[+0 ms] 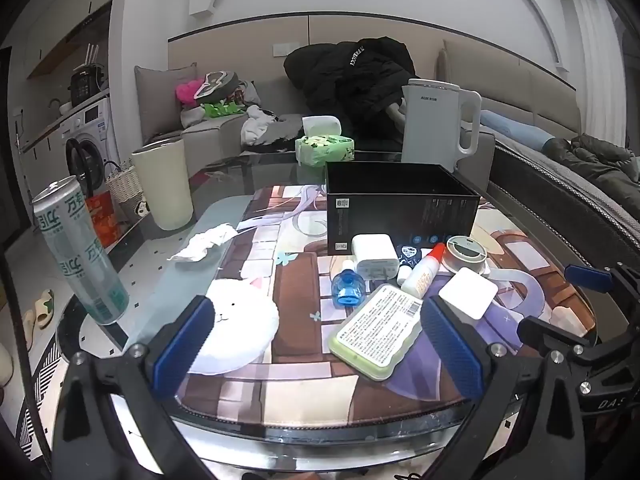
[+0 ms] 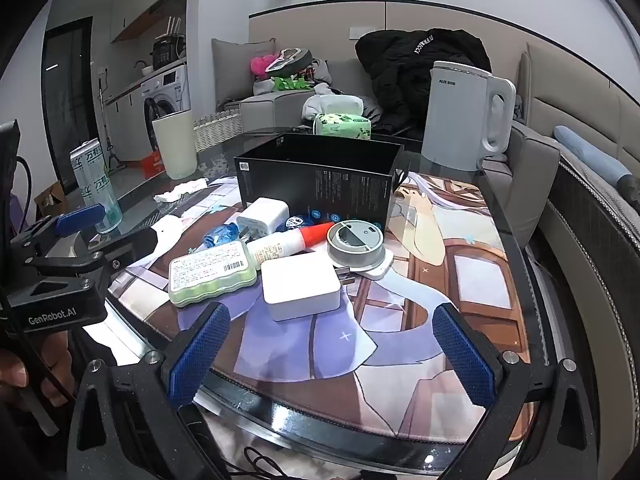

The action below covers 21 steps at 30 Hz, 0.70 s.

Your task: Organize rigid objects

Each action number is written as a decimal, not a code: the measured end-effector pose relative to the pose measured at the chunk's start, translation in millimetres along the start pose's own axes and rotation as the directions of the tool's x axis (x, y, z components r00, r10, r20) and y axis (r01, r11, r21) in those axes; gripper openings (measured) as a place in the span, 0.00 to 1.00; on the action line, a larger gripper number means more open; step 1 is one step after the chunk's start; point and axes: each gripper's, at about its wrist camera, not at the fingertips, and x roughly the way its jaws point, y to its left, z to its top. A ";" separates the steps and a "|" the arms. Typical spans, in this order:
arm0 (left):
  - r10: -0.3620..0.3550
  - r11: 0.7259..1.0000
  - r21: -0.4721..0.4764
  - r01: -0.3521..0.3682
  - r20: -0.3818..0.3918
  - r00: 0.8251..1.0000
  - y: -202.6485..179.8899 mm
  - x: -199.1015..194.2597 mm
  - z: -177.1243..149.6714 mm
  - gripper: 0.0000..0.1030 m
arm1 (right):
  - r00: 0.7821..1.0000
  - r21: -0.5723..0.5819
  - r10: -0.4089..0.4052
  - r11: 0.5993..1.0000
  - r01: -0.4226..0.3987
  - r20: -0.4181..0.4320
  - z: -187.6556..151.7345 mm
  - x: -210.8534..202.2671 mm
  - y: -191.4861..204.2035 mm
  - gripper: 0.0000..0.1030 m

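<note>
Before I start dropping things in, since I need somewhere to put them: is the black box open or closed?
Open. The black box has no lid on top; its rim and inner walls show in both views. Its floor is hidden.

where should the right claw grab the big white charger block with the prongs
Take the white charger block across its two smooth side faces, coming in from the near edge of the table with the right claw, which is open and empty. It lies flat with its prongs pointing toward the round grey device, so stay off that end. The near side looks clear.
</note>
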 end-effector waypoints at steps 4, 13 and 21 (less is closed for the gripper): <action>0.001 1.000 -0.001 -0.001 -0.013 1.000 0.7 -0.1 0.3 1.00 | 1.000 0.003 0.000 1.000 0.000 0.005 0.0 -1.1 0.4 1.00; -0.032 0.999 -0.009 0.032 -0.018 0.999 7.4 4.1 0.1 1.00 | 1.000 0.005 0.007 1.000 -0.007 0.014 0.6 -0.8 0.2 1.00; -0.125 0.991 -0.041 0.125 -0.007 0.992 18.7 3.7 3.8 1.00 | 0.999 0.001 0.036 0.999 -0.036 0.040 9.2 -2.7 -3.1 1.00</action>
